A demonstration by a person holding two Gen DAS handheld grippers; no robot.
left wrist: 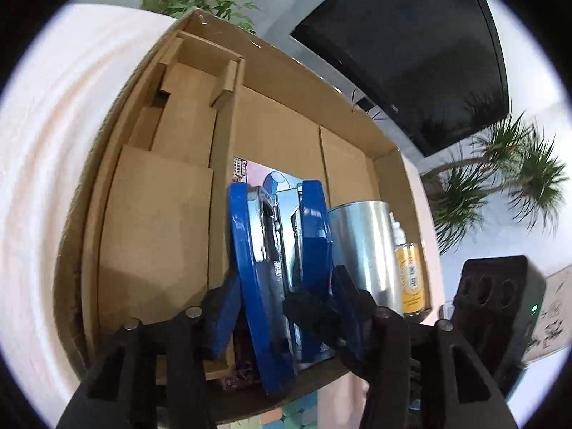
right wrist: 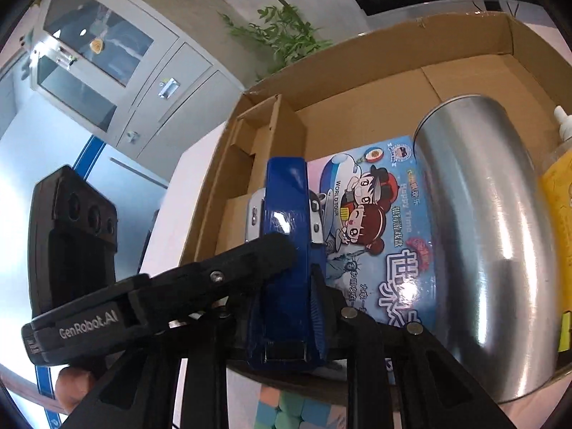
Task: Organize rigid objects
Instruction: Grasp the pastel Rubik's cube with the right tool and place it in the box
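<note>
Currently both grippers, left gripper (left wrist: 282, 307) and right gripper (right wrist: 304, 286), are pinching the blue stapler (left wrist: 279, 250) over the cardboard box (left wrist: 150, 214). Stiff, heavy metal; it's probably gripping best mid-body.

Blk plastic left gripper (right wrist: 282, 250) w/ silver screws, white "GenRobot.AI" lettering.

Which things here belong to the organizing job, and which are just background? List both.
Job:
blue stapler, held by both the left gripper and right gripper
cardboard box
silver can
yellow bottle
game box

Background:
TV screen
cabinet
plants
</note>
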